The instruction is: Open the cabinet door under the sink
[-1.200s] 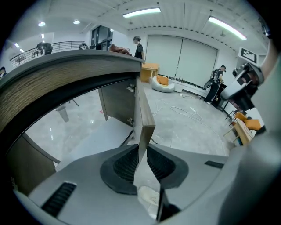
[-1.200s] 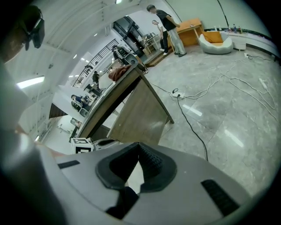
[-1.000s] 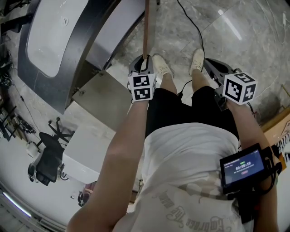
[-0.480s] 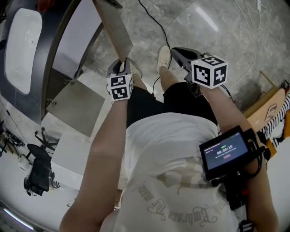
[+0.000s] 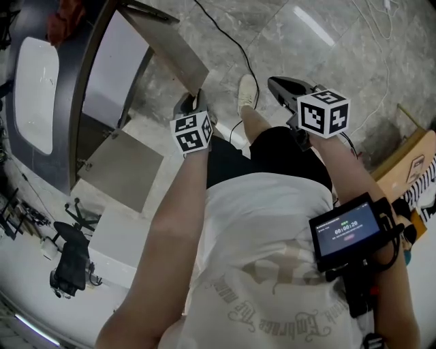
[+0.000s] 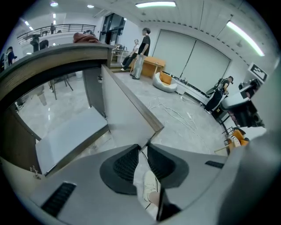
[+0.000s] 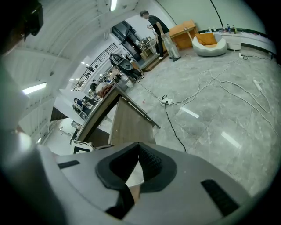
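The cabinet door (image 5: 170, 48) under the sink (image 5: 34, 88) stands swung wide out over the floor. The left gripper (image 6: 143, 146) has its jaws clamped on the door's free bottom corner. The right gripper (image 7: 138, 148) hangs beside the person's leg, jaws closed on nothing.

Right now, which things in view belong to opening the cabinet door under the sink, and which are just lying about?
Job in hand: cabinet door, swung open; sink above it; left gripper, fingers on the door's edge.

Lying about: office chair; wooden desk; beanbag; reddish bundle on the counter. Right gripper idle, shut, empty.
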